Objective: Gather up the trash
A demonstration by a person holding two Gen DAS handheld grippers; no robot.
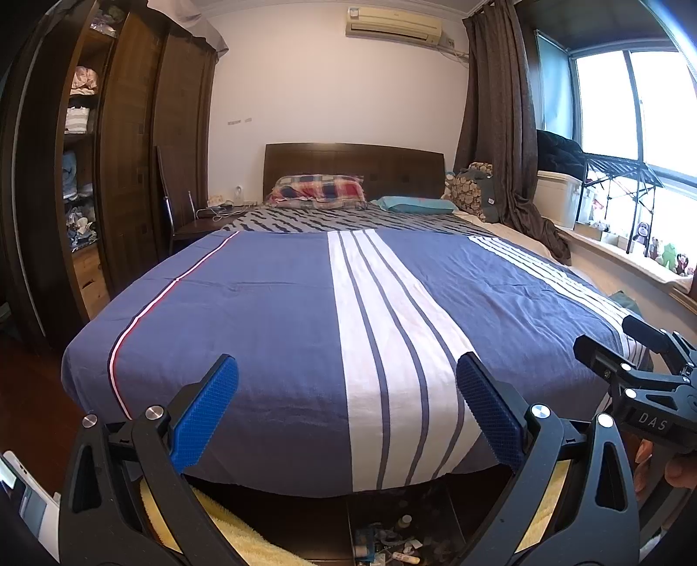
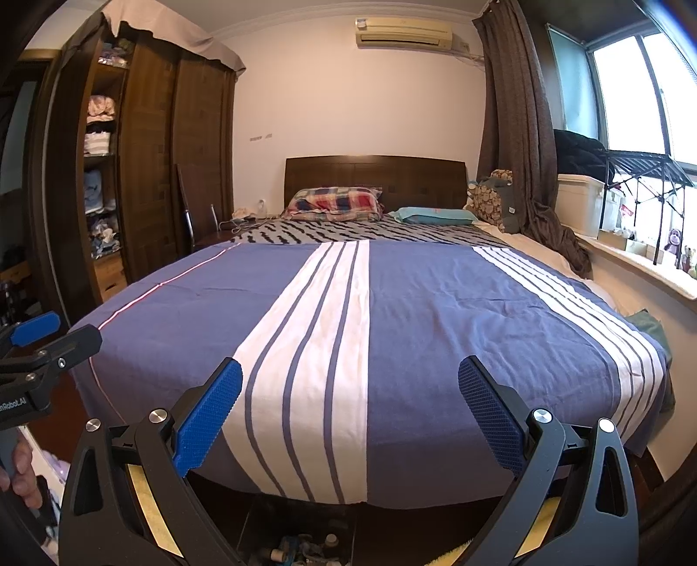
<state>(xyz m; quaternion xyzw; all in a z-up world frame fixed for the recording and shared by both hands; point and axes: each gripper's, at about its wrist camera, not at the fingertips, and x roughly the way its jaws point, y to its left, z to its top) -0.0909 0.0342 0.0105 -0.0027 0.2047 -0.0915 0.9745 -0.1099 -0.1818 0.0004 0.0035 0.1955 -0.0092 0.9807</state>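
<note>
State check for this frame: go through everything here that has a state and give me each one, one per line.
left gripper: open, holding nothing
right gripper: open, holding nothing
bedspread: spread flat over the bed
wardrobe: open, shelves showing folded clothes
curtain: drawn aside
plaid pillow: lying at the headboard
box of clutter: on the floor below the bed's foot

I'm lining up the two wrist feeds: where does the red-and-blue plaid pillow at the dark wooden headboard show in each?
Left wrist view: the red-and-blue plaid pillow lies upper centre, slightly left of the middle.
Right wrist view: it lies upper centre, almost mid-frame.
Shared landmark: the dark wooden headboard directly behind it, under the cream wall air conditioner.
</note>
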